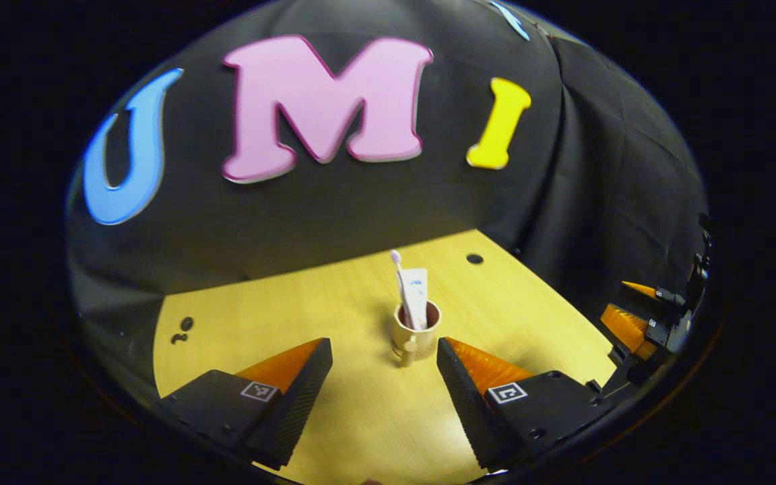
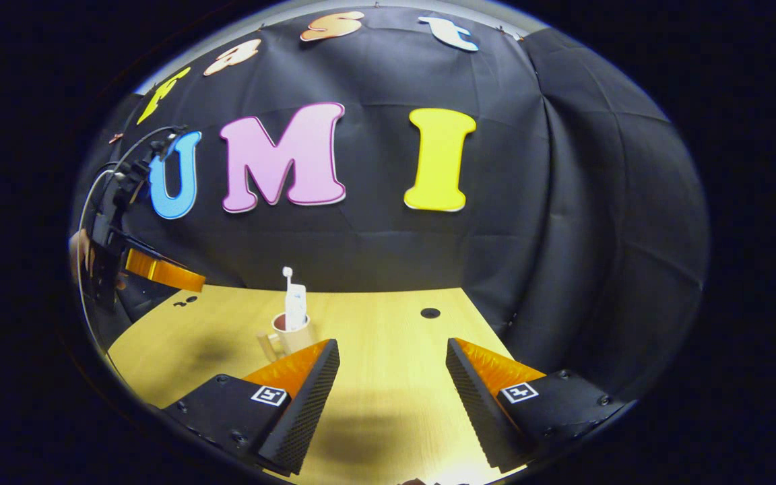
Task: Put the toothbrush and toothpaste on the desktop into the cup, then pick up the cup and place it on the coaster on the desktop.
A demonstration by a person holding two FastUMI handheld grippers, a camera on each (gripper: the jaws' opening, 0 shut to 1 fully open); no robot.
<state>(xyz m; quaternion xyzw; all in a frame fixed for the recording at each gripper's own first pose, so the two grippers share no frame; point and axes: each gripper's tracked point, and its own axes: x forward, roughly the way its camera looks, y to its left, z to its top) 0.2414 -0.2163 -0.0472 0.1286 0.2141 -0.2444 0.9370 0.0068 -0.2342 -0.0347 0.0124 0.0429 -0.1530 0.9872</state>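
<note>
A beige cup (image 1: 423,335) stands upright on the wooden desktop (image 1: 307,303), its handle turned toward me. A white toothpaste tube (image 1: 416,295) and a toothbrush (image 1: 396,259) stick up out of it. My left gripper (image 1: 383,347) is open just in front of the cup, which sits beyond the gap between the fingertips, apart from both. In the right gripper view the cup (image 2: 294,335) with the toothpaste tube (image 2: 296,303) and toothbrush (image 2: 287,273) stands left of centre, just behind the left fingertip. My right gripper (image 2: 393,347) is open and holds nothing.
A round dark hole (image 1: 474,259) lies in the desktop behind the cup, near the black cloth wall. Small dark marks (image 1: 182,328) sit near the far left edge. The other gripper (image 1: 651,316) hovers off the right edge; in the right gripper view the left gripper (image 2: 152,269) and a hand (image 2: 78,256) are far left.
</note>
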